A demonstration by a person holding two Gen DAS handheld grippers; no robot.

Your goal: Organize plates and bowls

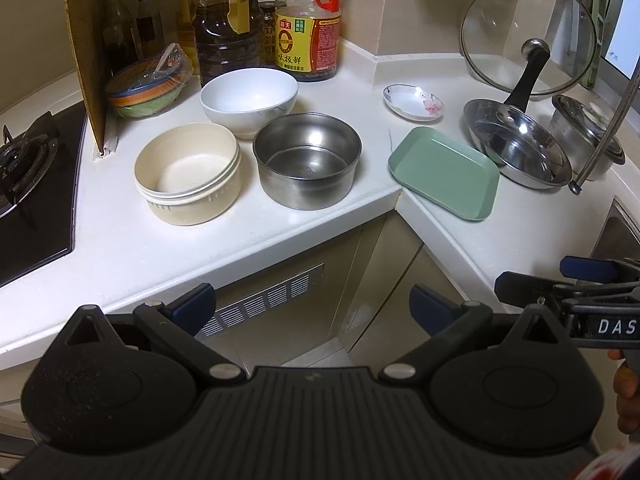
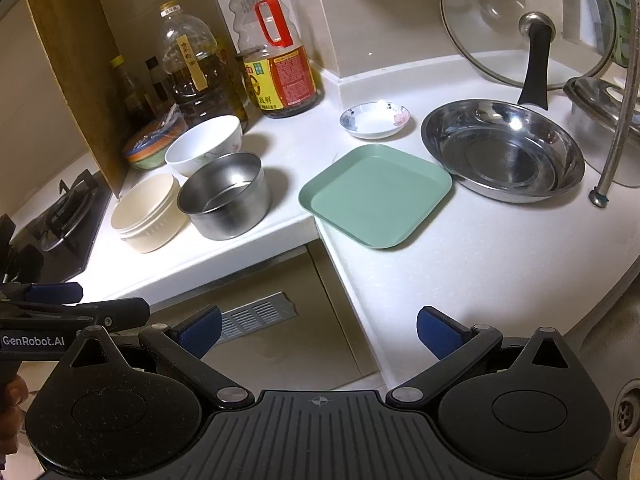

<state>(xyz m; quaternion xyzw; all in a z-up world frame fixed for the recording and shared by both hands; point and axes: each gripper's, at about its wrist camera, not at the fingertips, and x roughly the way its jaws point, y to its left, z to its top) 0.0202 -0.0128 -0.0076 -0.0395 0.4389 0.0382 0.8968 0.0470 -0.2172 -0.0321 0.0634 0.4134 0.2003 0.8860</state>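
We hold the left gripper (image 1: 313,304) and right gripper (image 2: 319,330) with fingers spread wide, empty, short of the worktop (image 1: 168,248), where the green plate (image 2: 376,194) lies beside the steel bowl (image 2: 225,199).

Black ribbed hand-held gripper (image 1: 312,304) bodies, blue finger pads (image 2: 434,330), silver pivot screws (white "GenRobot.AI" lettering)

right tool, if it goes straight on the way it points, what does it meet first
Most likely the green plate, which lies nearly dead ahead of the open right tool on the counter. Depth is unclear, so this is a judgement.
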